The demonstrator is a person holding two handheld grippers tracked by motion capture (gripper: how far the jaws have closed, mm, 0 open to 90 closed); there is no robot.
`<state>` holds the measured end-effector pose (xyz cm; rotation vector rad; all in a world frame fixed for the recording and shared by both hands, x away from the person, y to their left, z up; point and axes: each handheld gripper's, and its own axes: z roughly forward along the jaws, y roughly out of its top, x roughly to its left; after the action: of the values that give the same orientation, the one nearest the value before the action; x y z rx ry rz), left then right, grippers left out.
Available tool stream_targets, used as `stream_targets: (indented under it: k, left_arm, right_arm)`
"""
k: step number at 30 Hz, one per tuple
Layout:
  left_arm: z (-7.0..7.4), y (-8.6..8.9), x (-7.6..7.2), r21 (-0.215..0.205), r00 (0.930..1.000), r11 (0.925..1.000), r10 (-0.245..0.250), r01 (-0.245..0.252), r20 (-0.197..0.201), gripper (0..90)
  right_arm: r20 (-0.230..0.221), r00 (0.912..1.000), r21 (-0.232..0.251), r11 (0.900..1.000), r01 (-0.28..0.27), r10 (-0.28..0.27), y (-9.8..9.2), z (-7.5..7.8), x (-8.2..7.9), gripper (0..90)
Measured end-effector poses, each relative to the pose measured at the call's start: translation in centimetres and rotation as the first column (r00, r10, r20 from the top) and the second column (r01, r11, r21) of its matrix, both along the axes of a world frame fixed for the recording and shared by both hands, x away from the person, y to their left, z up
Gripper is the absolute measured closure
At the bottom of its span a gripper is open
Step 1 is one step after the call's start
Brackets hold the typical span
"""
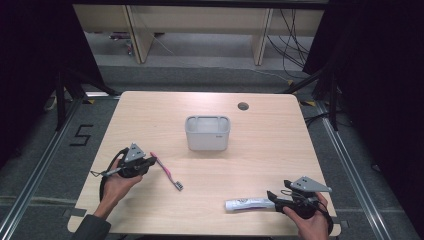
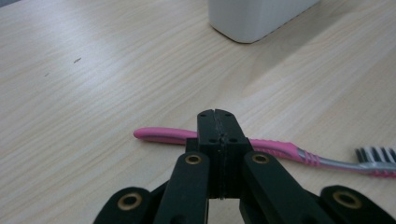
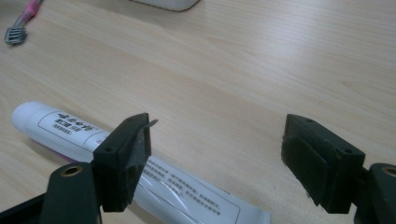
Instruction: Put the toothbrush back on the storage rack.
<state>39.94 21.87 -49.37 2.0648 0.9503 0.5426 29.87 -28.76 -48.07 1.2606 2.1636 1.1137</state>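
A pink toothbrush point(image 1: 165, 170) lies flat on the wooden table, bristle head toward the front. My left gripper point(image 1: 151, 160) sits at its handle end. In the left gripper view the jaws point(image 2: 217, 116) are pressed together with no gap, and the toothbrush point(image 2: 161, 135) runs crosswise behind them, its handle hidden in the middle. A white toothpaste tube point(image 1: 248, 203) lies near the front edge. My right gripper point(image 1: 278, 191) is open at the tube's right end. In the right gripper view point(image 3: 217, 133) its left jaw hangs over the tube point(image 3: 70, 128) and its right jaw stands over bare wood.
A white rectangular bin point(image 1: 207, 132) stands in the middle of the table, seen also as a bin corner point(image 2: 252, 18) in the left gripper view. A round cable hole point(image 1: 243, 106) sits at the back right. Dark stands flank the table.
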Motion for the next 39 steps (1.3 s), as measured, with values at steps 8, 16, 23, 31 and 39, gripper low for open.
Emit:
stream_targets:
  k: [8,16,23,31,39]
  left_arm:
    - [-0.2,-0.3,1.8,0.018,0.9998,0.9998,0.012,-0.011,-0.016,89.7]
    - [-0.5,-0.6,3.4,0.025,0.9995,0.9995,0.018,-0.017,-0.027,89.7]
    - [-0.9,-0.6,4.5,0.036,0.9984,0.9985,0.043,-0.042,-0.037,89.7]
    - [-1.2,-0.5,5.2,0.056,0.9967,0.9971,0.054,-0.051,-0.06,89.7]
    - [-1.5,0.1,5.2,0.072,0.9952,0.996,0.059,-0.053,-0.078,89.6]
  right_arm:
    - [0.004,1.0,-0.004,1.0,-0.003,0.003,-0.1,0.0,0.1,25.2]
    - [0.003,1.0,-0.005,1.0,-0.004,0.004,-0.1,0.0,0.1,25.3]
    - [-0.002,0.9999,0.002,1.0,-0.01,0.01,-0.1,-0.1,0.1,25.4]
    - [-0.003,0.9999,0.002,1.0,-0.01,0.01,-0.1,-0.1,0.1,25.4]
    - [-0.004,0.9999,0.007,1.0,-0.013,0.013,0.0,-0.1,0.1,25.6]
